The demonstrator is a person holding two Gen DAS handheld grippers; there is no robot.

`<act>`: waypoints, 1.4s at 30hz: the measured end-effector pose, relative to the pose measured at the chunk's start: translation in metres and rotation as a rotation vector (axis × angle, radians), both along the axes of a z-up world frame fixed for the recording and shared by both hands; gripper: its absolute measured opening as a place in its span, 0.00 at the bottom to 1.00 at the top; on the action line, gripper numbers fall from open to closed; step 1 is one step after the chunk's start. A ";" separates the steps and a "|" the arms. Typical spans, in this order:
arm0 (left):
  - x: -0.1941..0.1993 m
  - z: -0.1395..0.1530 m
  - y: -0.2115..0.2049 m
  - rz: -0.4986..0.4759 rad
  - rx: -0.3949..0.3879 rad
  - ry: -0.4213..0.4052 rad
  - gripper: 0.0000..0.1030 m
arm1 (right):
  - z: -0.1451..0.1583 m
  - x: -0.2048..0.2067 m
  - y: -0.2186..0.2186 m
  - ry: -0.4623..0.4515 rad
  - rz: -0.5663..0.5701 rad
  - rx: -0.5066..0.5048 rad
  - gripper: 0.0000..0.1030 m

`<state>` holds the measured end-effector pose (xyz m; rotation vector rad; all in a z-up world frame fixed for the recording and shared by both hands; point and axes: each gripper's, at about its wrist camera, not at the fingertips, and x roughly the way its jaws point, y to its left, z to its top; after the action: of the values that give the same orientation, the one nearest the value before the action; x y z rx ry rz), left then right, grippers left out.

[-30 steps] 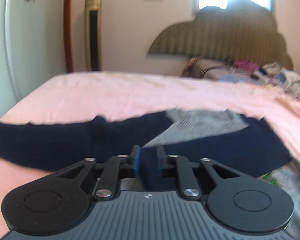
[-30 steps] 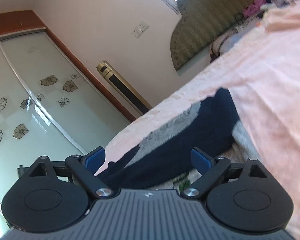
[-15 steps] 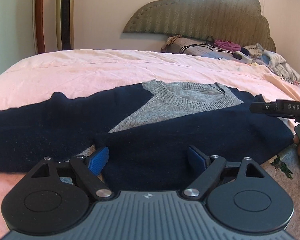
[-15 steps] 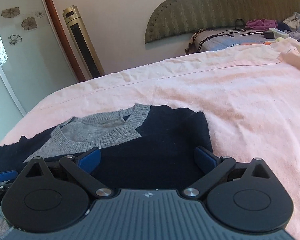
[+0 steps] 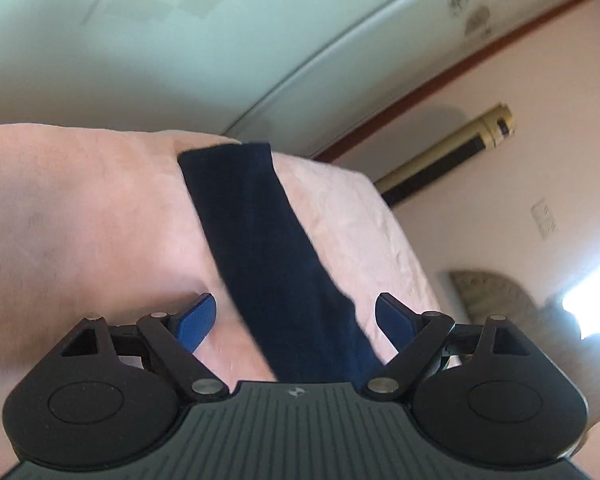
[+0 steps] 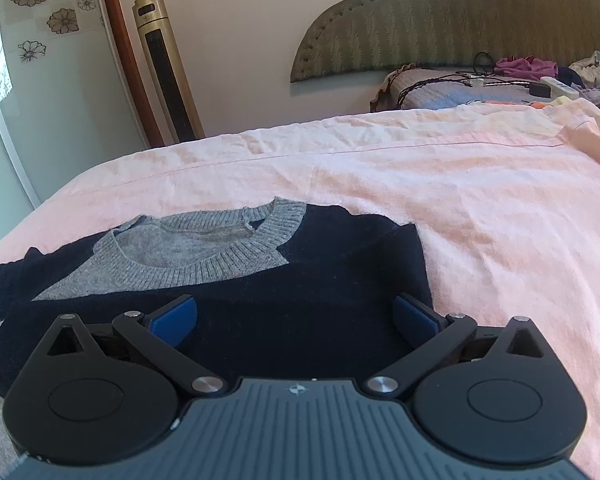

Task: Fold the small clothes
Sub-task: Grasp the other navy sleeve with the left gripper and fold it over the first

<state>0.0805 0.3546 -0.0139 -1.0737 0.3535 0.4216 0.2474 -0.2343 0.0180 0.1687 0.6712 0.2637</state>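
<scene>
The navy and grey sweater (image 6: 228,280) lies flat on the pink bed (image 6: 480,208) near its front edge. The right tool (image 6: 296,318) hovers over its body, fingers spread wide. The left tool (image 5: 296,316), also spread, straddles a navy sleeve (image 5: 260,240) without gripping it.

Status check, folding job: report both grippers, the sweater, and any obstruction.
Left gripper open, over a navy sleeve. Right gripper open, over the sweater body. Sweater lies flat on the pink sheet. No obstruction seen.
</scene>
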 end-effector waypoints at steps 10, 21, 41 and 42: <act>0.053 0.007 -0.001 0.021 0.242 0.197 0.07 | 0.000 0.000 -0.003 -0.003 -0.003 0.026 1.00; 0.080 0.071 -0.287 -0.760 0.720 -0.047 0.07 | 0.000 -0.001 -0.008 -0.005 -0.007 0.065 1.00; 0.009 0.010 -0.309 -0.833 0.527 -0.054 0.95 | 0.025 -0.011 0.009 0.201 0.120 0.399 0.89; 0.011 0.009 -0.308 -0.836 0.518 -0.045 0.95 | 0.023 -0.009 0.024 0.270 0.153 0.376 0.83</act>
<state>0.0919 0.0465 -0.0047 -0.3635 0.5769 -0.2569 0.2389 -0.2107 0.0406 0.5205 0.8997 0.5199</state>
